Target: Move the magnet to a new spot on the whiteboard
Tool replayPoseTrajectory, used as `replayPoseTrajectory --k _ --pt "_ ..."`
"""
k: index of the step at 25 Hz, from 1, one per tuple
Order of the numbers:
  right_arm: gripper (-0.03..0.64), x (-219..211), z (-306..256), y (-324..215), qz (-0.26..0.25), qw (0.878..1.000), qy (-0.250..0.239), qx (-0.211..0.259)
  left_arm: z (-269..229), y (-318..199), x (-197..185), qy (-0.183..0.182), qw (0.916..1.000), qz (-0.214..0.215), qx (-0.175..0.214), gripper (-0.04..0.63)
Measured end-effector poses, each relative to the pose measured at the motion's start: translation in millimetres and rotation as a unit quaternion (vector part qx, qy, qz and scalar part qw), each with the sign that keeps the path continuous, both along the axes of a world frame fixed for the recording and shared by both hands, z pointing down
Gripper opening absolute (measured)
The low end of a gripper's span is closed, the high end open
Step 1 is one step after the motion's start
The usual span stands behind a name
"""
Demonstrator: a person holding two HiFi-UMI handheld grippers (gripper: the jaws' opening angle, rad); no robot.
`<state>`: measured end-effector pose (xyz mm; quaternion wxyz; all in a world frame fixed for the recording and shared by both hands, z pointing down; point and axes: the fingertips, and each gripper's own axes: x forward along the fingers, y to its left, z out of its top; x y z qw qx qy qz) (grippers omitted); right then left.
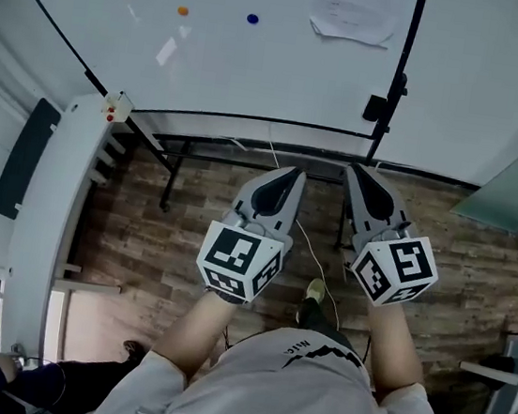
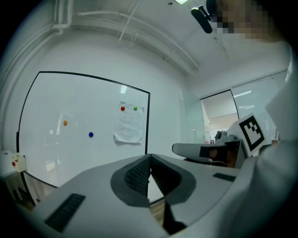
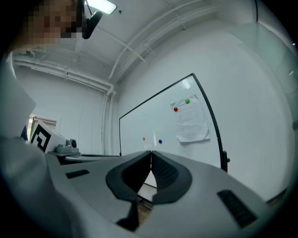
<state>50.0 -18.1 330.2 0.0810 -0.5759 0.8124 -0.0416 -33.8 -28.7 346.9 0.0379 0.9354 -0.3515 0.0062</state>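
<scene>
Right now, left gripper [image 1: 289, 172]: clenched, jaws tip to tip, nothing btwn them. Held low in front of the person, pointing at the whiteboard [image 1: 212, 63], well apart from it.
right gripper [image 1: 355, 170]: same, jaws pressed together, empty. Just beside the left one, not touching it.
marker cubes [image 1: 240, 261]: one on each gripper's back end, facing up in head view.
orange magnet [image 1: 183, 10]: on whiteboard, approx mid-height, left of ctr.
blue magnet [image 1: 253, 19]: on whiteboard, near the orange one and to its right, about level w/ it in head view. Sits btwn orange and the paper sheet [image 1: 353, 10].
paper sheet: on whiteboard's right part, close to the black frame edge. Lower edge curls a bit.
red magnet [image 2: 123, 109] + green magnet [image 2: 135, 108]: side by side at the sheet's top edge, red on the left.
whiteboard: white face w/ glare streaks, black frame, dark legs below.
floor [image 1: 178, 247]: wood-plank, under both grippers.
</scene>
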Motion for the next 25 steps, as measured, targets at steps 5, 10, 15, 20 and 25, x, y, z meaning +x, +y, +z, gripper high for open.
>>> replayPoseTrajectory --k 5,10,15,20,25 --pt "0.014 31.6 -21.8 -61.5 -0.025 0.999 0.016 0.015 -20.9 -72.3 43.1 -0.007 0.9996 -0.016 0.024 0.012" --pt "0.014 59.8 -34.3 -111.9 -0.043 0.999 0.015 0.025 -51.4 -133.3 75.3 -0.016 0.9969 -0.038 0.067 0.012" --pt "0.014 76.1 -45.0 -148.3 -0.046 0.998 0.010 0.033 -94.6 -186.9 94.3 -0.038 0.9904 -0.052 0.122 0.012" --pt "0.014 91.6 -53.3 -179.7 -0.032 0.999 0.013 0.041 -145.3 -230.7 116.3 -0.045 0.9795 -0.050 0.190 0.012" --pt "0.014 99.4 -58.1 -211.2 -0.014 0.999 0.018 0.050 -177.5 -272.9 122.1 -0.053 0.9677 -0.056 0.240 0.012"
